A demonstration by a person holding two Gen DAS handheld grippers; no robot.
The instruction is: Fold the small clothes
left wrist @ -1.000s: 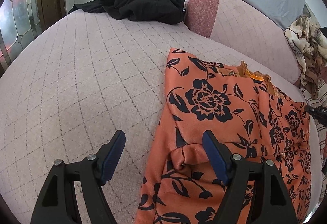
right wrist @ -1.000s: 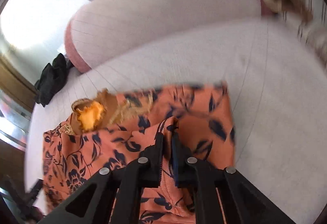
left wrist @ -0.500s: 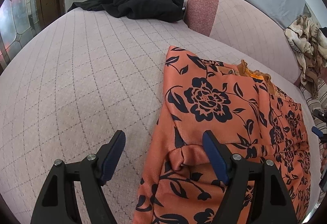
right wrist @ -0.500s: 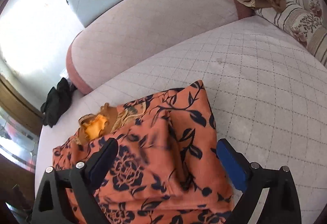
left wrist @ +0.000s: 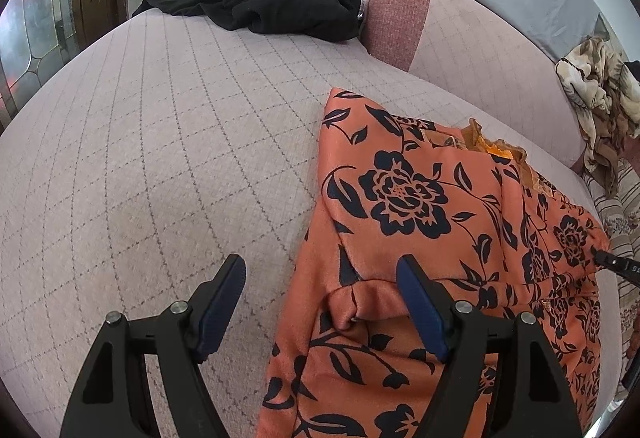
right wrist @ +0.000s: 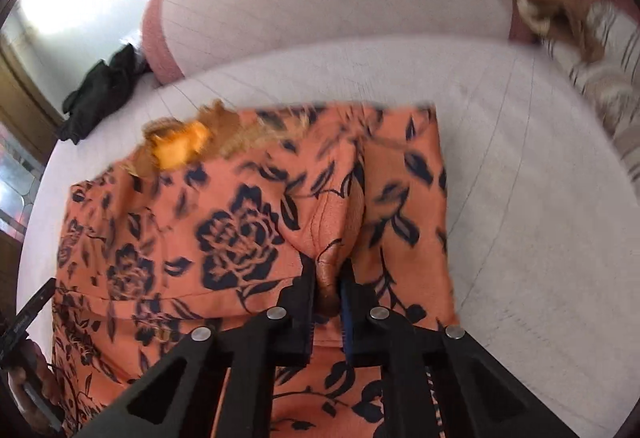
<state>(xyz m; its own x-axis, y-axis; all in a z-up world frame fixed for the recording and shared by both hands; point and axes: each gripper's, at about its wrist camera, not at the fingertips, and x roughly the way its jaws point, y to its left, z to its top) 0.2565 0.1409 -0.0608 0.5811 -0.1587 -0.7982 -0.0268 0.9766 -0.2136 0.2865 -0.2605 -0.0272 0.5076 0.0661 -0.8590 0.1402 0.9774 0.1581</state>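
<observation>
Squinting at the right wrist view doesn't help much, the whole thing is smeared with motion blur, so the far end of the orange floral garment (right wrist: 248,238) and the patterned heap beyond it are mush. What I can make out: my right gripper (right wrist: 328,278) is clenched on a bunched ridge of that garment, with a puckered fold squeezed up between the fingers. The garment's near end is cut off under the gripper body in both views, so I can't say where its near hem lies.

My left gripper (left wrist: 320,286) is spread wide and released, holding nothing. Its right finger (left wrist: 420,302) sits over a small rolled fold near the garment's left edge, its left finger over bare quilted cushion (left wrist: 160,158). I can't tell if either finger actually touches anything.

The garment (left wrist: 440,238) lies flat-ish on that pinkish cushion, with a yellowish lace bit (left wrist: 492,148) poking out at its far edge. Left of the garment there's a wide stretch of bare cushion running out to a black garment (left wrist: 272,6) piled well apart at the far end. Beyond the garment is the sofa backrest (left wrist: 480,50), close to its far edge. Right of the garment, a crumpled beige-and-brown cloth (left wrist: 600,94) and something striped crowd in, partly cut off by the frame.
</observation>
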